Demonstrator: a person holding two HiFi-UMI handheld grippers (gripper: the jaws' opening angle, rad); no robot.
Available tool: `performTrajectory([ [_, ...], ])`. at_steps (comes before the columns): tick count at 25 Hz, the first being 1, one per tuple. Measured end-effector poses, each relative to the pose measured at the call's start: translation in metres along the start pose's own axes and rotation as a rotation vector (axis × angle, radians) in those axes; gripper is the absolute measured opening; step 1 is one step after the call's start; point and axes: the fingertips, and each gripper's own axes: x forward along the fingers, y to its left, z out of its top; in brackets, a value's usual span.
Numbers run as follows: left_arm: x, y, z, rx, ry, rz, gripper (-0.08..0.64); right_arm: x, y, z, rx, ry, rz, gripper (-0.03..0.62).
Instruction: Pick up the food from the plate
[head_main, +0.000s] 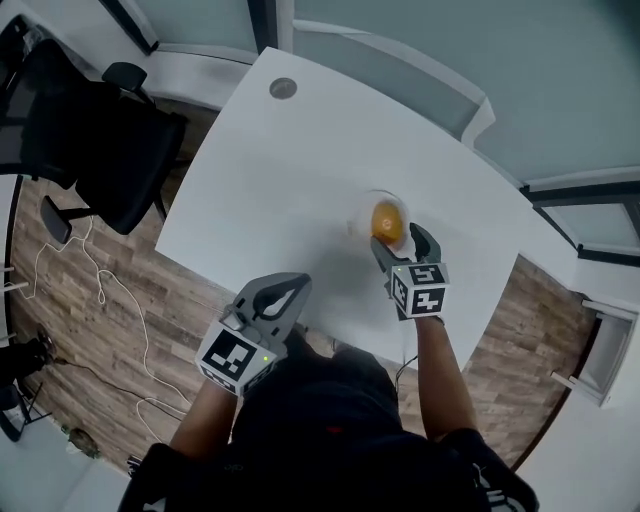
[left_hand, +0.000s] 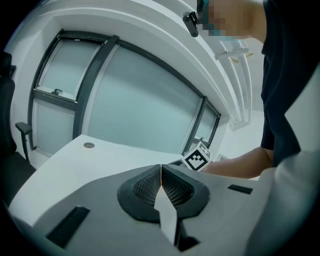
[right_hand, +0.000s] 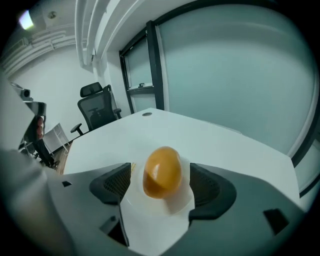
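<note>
A big white counter (head_main: 250, 190) fills the middle. Near its far end sits a small round grey cap (head_main: 283, 88). A black chair (head_main: 105, 150) stands just beside the counter's left edge (it has arm rests). The floor (head_main: 80, 330) is brown wood, and a thin white cord (head_main: 100, 285) lies wiggly across it. Behind the counter is a glass wall (right_hand: 235, 75) with dark frames.

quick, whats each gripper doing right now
left gripper: closed, empty
right gripper: open, orange food between its jaws, not gripped
</note>
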Motion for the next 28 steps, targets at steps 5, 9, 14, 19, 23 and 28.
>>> performTrajectory([
  [5, -0.008, 0.012, -0.012, -0.053, 0.033, 0.036, 0.023, 0.036, -0.007, -0.016, 0.002, 0.046, -0.031, 0.363],
  [9, -0.016, 0.02, -0.016, -0.052, 0.026, 0.057, 0.023, 0.046, -0.007, -0.013, -0.063, 0.042, -0.063, 0.36],
  [14, -0.017, 0.017, -0.009, -0.051, 0.007, 0.059, 0.023, 0.027, -0.002, 0.007, -0.084, -0.028, -0.079, 0.353],
  [19, -0.013, -0.01, 0.002, -0.008, -0.027, 0.028, 0.023, -0.023, 0.001, 0.029, -0.119, -0.144, -0.064, 0.351],
  [23, -0.012, -0.037, 0.024, 0.04, -0.059, 0.01, 0.023, -0.079, -0.001, 0.056, -0.136, -0.261, -0.072, 0.35],
  [28, -0.01, -0.069, 0.049, 0.052, -0.106, -0.01, 0.023, -0.143, 0.005, 0.091, -0.147, -0.386, -0.071, 0.351],
])
